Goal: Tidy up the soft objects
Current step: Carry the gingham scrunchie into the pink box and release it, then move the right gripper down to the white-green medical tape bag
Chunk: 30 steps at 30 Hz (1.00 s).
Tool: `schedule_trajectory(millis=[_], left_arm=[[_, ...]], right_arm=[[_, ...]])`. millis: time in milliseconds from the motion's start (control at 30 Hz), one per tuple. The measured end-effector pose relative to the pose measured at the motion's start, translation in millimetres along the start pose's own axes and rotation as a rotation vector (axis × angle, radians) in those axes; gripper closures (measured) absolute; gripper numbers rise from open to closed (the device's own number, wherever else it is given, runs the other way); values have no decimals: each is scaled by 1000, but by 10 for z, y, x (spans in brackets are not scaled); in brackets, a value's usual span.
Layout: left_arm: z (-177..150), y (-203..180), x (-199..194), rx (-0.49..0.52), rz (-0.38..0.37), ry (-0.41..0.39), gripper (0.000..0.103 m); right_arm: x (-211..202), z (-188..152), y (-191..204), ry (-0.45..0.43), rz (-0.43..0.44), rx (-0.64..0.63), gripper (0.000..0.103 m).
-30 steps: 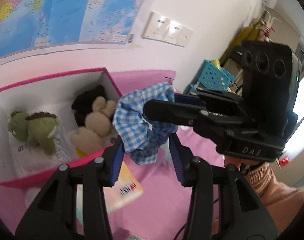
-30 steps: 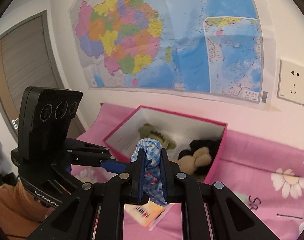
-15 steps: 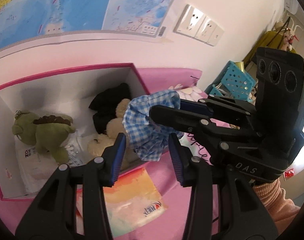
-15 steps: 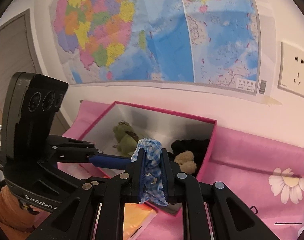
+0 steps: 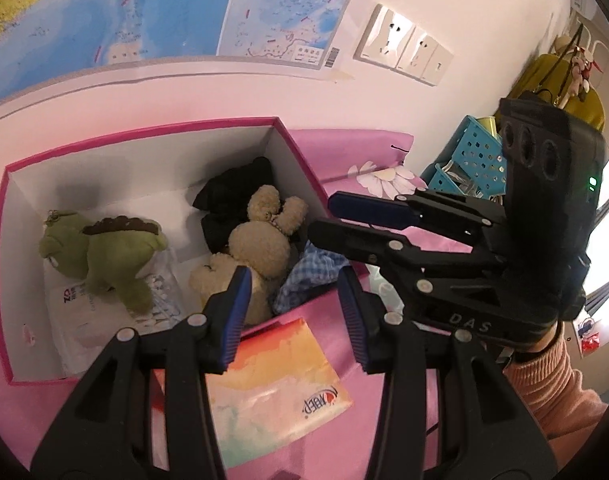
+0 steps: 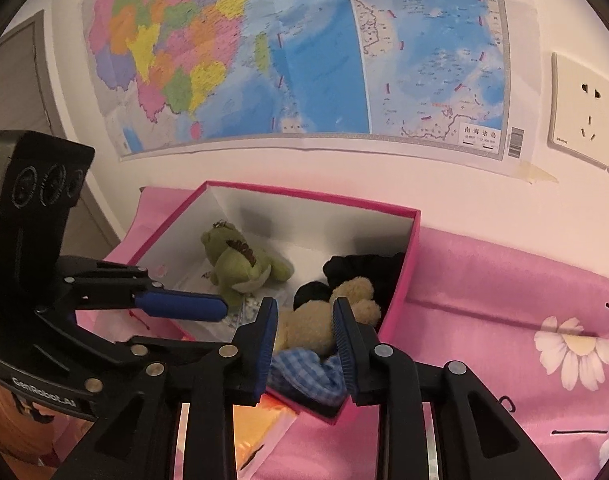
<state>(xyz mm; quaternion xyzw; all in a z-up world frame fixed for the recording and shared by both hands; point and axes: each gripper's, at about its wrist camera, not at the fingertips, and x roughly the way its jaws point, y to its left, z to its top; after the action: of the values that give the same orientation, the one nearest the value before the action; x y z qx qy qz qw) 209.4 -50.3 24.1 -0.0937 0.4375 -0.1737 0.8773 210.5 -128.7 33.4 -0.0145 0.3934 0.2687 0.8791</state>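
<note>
Gingham cloth (image 6: 304, 374), blue-and-white check, soft and crumpled, lies in the near right corner of the pink box (image 6: 408, 264), against the tan plush (image 6: 316, 332). Right tool (image 6: 304, 340) sits just above it; its jaws have just been opening, pads clear of the fabric, cloth released. In the left wrist view the cloth (image 5: 312, 276) shows only partly, behind the right tool's lower finger.

Box: pink outside and along the rim (image 5: 144, 130), white inside. Contents: green dinosaur plush (image 5: 104, 252) at left with a small keyring, lying on printed paper; tan plush (image 5: 260, 244) at right; black fabric (image 5: 232, 196) behind it in the far right corner.

Left tool (image 5: 292, 308) hangs over the box's near edge, jaws parted, nothing between them.

Colourful packet (image 5: 272, 384) lies outside the box on the pink floral cover (image 6: 504, 304), partly hidden by the tool's fingers. Print on the paper unreadable. Wall map (image 6: 296, 48) is cut off at the top.
</note>
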Motion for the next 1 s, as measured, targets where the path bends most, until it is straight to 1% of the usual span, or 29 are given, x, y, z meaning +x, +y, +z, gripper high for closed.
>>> schedule_trajectory(millis=[133,267,367,467,533,600,733,800,1000], left_arm=[[-122,-26,-172,14,-9,-23,57],[-313,-75,-426,34,-46,-57,56],[-490,-140,-657,65,-74,-90,52],[-682,-167,-867,79,-94,-119,50],[-819,-148,-961,76,-88,-129,50],[-952,-109,-1006,67,-78,-124,50],[-1237,31,-1066,27,-15,-98,50],[-1374,129,-1083,-6,1,-82,50],[-1757,290,-1001,-101,-6,-27,50]], right_arm=[[-42,-57,13,-2,12,11,74],[-195,-137,49,-27,40,26,74],[-357,-239,106,-39,93,34,72],[-490,-349,212,-38,152,27,68],[-572,-450,306,-31,197,16,67],[-617,-539,394,-19,238,8,67],[-624,-704,550,17,301,-1,61],[-587,-811,630,47,329,3,59],[-381,-1135,831,141,391,20,57]])
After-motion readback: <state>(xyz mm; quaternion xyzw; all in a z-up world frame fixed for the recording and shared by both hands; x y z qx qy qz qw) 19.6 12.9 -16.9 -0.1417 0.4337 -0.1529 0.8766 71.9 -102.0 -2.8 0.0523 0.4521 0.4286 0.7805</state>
